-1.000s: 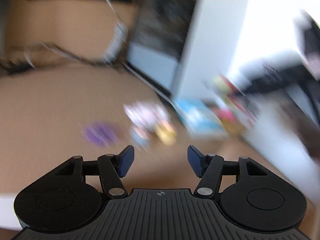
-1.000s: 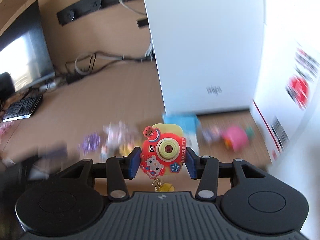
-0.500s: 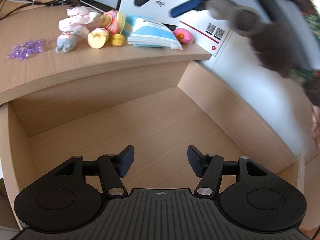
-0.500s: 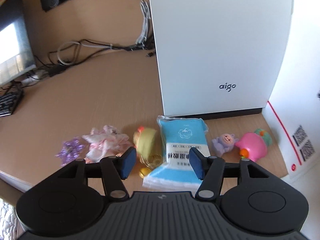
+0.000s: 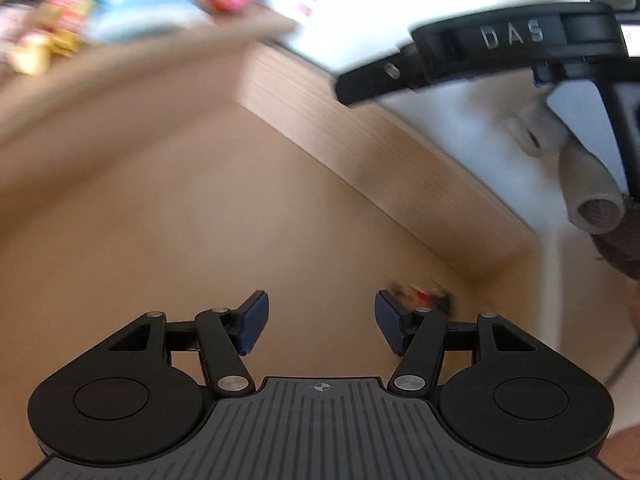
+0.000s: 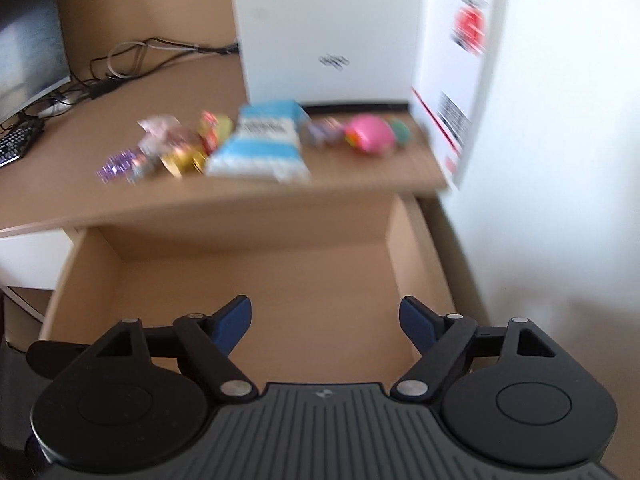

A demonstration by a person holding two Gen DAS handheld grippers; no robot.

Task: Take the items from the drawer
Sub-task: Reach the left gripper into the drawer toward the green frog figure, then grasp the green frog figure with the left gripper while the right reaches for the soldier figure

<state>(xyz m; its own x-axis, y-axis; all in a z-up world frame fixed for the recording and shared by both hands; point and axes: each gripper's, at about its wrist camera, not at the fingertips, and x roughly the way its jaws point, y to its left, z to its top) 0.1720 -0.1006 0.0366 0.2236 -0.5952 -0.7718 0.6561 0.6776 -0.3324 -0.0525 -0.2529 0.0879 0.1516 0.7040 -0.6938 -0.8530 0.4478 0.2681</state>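
**One small item left in the drawer corner**

Left wrist view: I have the left gripper point(image 5: 322, 326) pointed down into the drawer point(image 5: 208, 216), its jaws apart with nothing between them. A small red-and-dark item point(image 5: 424, 298) sits in the drawer's far right corner, just beyond the right jaw, too blurred to name. I judge it light and rigid, probably a toy or charm; tucked against the walls, it leaves little room, so I would take it across its free sides. The right gripper point(image 5: 472, 60) hangs overhead.

Right wrist view: the right gripper point(image 6: 326, 324) is over the drawer point(image 6: 412, 248) with its jaws opening and empty. The floor I see here is bare. On the surface point(image 6: 80, 196) above lie a blue-and-white packet point(image 6: 260, 148), a pink toy point(image 6: 370, 136) and other trinkets, all blurred.
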